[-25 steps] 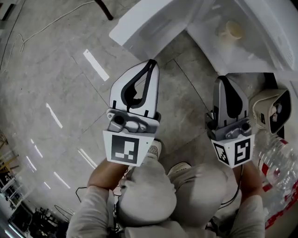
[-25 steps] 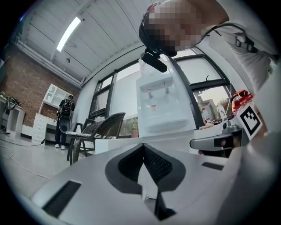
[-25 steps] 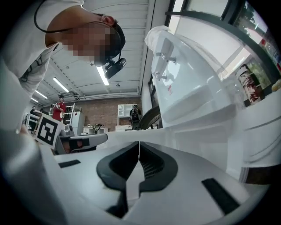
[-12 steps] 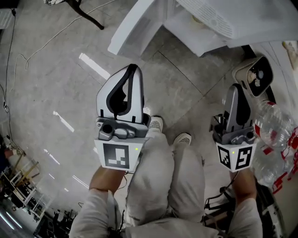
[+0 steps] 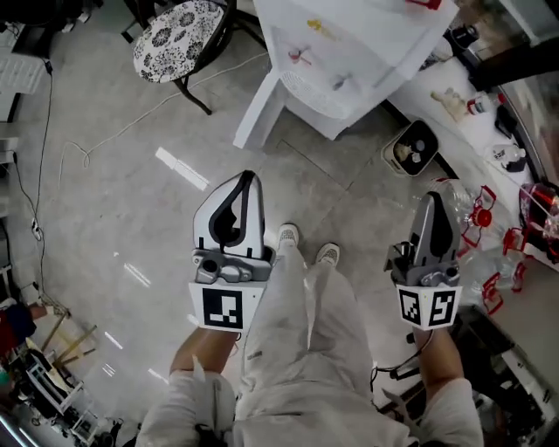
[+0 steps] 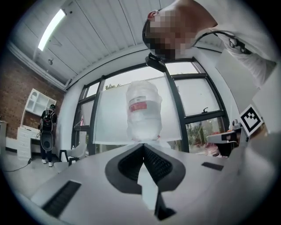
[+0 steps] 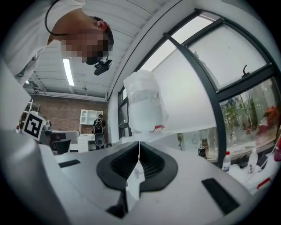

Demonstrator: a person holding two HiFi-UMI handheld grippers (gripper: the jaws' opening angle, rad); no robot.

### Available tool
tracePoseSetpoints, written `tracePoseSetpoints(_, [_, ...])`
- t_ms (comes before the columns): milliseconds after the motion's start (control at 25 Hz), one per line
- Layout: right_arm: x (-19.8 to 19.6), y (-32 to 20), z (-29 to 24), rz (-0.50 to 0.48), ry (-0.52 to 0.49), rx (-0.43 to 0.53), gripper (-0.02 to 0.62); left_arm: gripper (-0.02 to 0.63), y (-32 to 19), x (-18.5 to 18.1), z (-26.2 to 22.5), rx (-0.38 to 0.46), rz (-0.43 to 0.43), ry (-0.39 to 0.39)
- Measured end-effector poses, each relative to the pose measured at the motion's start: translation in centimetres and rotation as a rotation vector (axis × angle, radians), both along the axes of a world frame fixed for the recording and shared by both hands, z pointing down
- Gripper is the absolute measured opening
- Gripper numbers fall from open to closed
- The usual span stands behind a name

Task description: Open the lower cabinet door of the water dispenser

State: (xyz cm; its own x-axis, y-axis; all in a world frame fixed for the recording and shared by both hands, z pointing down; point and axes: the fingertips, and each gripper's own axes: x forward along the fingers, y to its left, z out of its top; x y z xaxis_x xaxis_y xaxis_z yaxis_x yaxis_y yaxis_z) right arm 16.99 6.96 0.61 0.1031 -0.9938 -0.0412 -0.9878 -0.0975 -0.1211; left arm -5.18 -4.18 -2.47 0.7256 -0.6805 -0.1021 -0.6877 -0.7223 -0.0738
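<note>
At 12 o'clock in head view: water dispenser (image 5: 349, 61), its lower cabinet door (image 5: 258, 103) apparently swung open toward 11.
Step looks done, so keep clear of the door leaf and don't bump it. Both closed, empty, touching nothing: left tongs (image 5: 247, 179), right tongs (image 5: 430, 201), above the floor (image 5: 131, 192).

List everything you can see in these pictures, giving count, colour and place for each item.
water dispenser: one, white, top centre
water bottle: one, clear with red label, on top of the dispenser
stool: one, black-and-white patterned seat, top left
boxy device: one, beige with dark face, floor right of the dispenser
plastic bottles: several, clear with red, right edge
shoes: two, white, centre floor
left gripper: one, white and black, fingers shut, empty
right gripper: one, grey, fingers shut, empty
</note>
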Motion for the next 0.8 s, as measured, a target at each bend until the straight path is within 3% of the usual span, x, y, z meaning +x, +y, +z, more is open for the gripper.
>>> tracePoseSetpoints(200, [0.8,4.2,-12.6,0.058,0.019,-0.018,0.018,0.002,2.7,-0.1,-12.6,-0.033,0.032,-0.004])
tracePoseSetpoints(360, [1.7,7.1,-19.6,0.107,0.031,0.008,0.018,0.002,3.1,-1.5,-19.5,-0.020,0.016,0.007])
tracePoseSetpoints(640, [2.4,11.7,-25.5,0.177,-0.011,0.023,0.018,0.002,5.4,-0.1,-24.8,-0.027,0.080,0.021])
tracePoseSetpoints(800, [2.5,13.1,-27.3,0.198,-0.011,0.017,0.018,0.002,6.0,0.3,-27.2,0.009,0.096,0.037])
